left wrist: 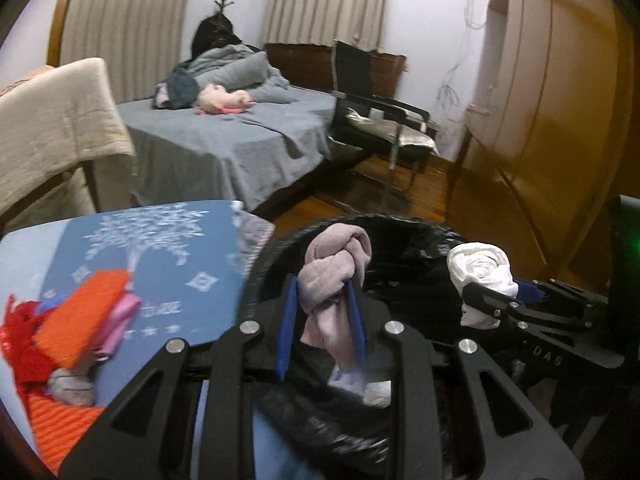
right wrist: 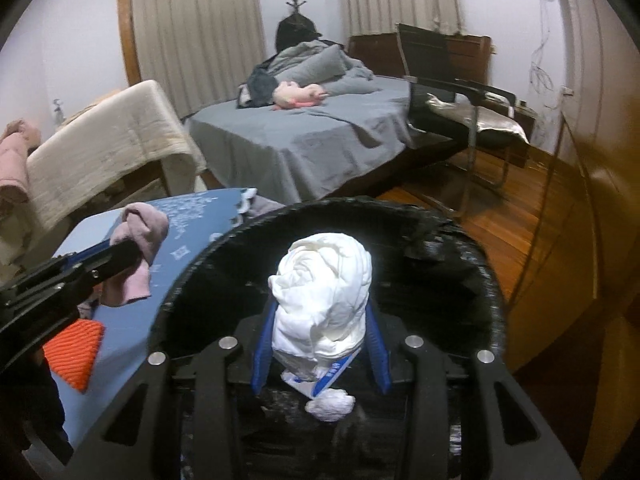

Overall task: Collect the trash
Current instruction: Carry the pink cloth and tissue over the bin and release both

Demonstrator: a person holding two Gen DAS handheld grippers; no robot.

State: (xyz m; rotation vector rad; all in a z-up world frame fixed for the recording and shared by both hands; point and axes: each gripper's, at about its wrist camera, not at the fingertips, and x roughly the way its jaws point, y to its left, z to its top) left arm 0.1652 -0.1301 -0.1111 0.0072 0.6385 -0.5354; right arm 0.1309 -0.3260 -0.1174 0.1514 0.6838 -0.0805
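trash bin [right wrist: 494, 320] sits under both loads, so left gripper [left wrist: 322, 320] clamping the pink rag [left wrist: 334, 268] and right gripper [right wrist: 320, 344] clamping the white wad [right wrist: 324, 300] should drop low before letting go.

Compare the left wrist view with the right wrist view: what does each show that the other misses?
Only the left wrist view shows the red cloth and pink cloth piled on the blue mat, and a green light at the right edge. Only the right wrist view shows a white wad and a blue-and-white wrapper inside the bin, plus a pink towel at far left. Both show the left tongs shut on a mauve cloth, the right tongs shut on a white cloth, the bed and chair.
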